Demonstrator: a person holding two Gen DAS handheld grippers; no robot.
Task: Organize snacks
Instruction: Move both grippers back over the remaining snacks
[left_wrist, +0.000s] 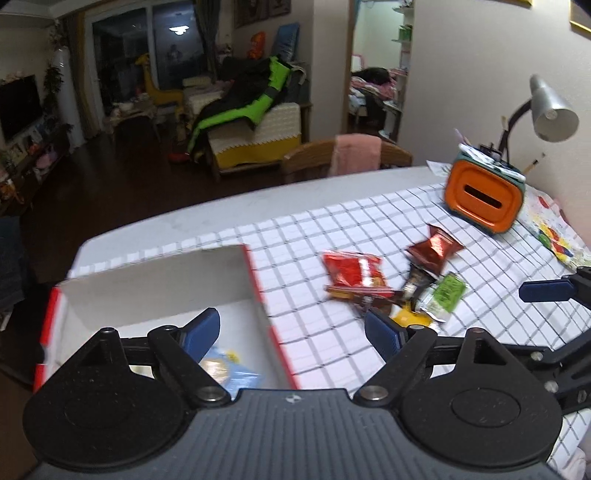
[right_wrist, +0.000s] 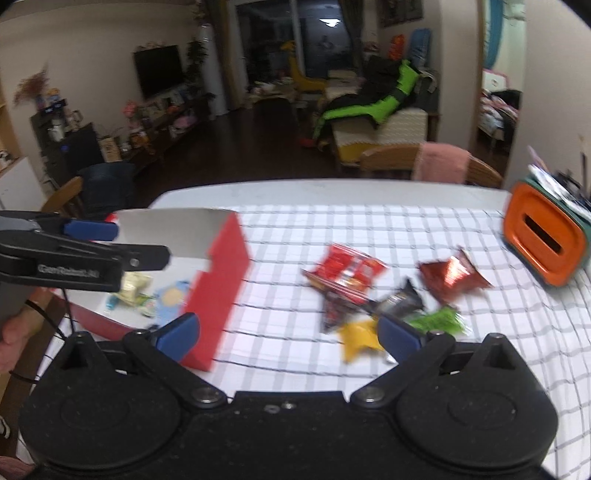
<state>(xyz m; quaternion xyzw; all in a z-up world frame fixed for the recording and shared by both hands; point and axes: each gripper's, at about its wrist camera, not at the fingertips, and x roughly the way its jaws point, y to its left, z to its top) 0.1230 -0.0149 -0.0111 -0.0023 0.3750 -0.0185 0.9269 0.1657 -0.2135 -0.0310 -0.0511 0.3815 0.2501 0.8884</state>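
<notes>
hovering above the checked cloth (left_wrist: 332, 229) on the desk (left_wrist: 207, 210), the left gripper (left_wrist: 291, 328) stands released with its blue pads wide apart and nothing between them. the open box (left_wrist: 255, 280), white inside with red outer walls and stiff like cardboard, sits just under and ahead of its left finger; a pale blue packet (left_wrist: 236, 373) lies on the box floor below that finger. the loose snack pile is ahead and to the right of this gripper: a glossy red crinkled bag (left_wrist: 352, 271), a dark red foil pouch (left_wrist: 436, 247) with pinched ends beyond it, a green packet (left_wrist: 447, 295) and a yellow one (left_wrist: 404, 317) just past the right finger.

the right gripper (right_wrist: 288, 332) is also released, jaws spread wide and empty. the box (right_wrist: 221, 280) stands ahead of its left finger, red side wall facing it, with a pale wrapped snack (right_wrist: 135, 286) and the blue packet (right_wrist: 170, 299) inside. the red bag (right_wrist: 347, 269) lies straight ahead, the foil pouch (right_wrist: 450, 277) farther right, a black shiny wrapper (right_wrist: 399, 299) and the green packet (right_wrist: 439, 319) just beyond the right finger, the yellow star-like packet (right_wrist: 358, 336) touching the pile beside that finger. an orange, rounded plastic holder (right_wrist: 543, 240) stands well off to the far right. all packets look blurred.
</notes>
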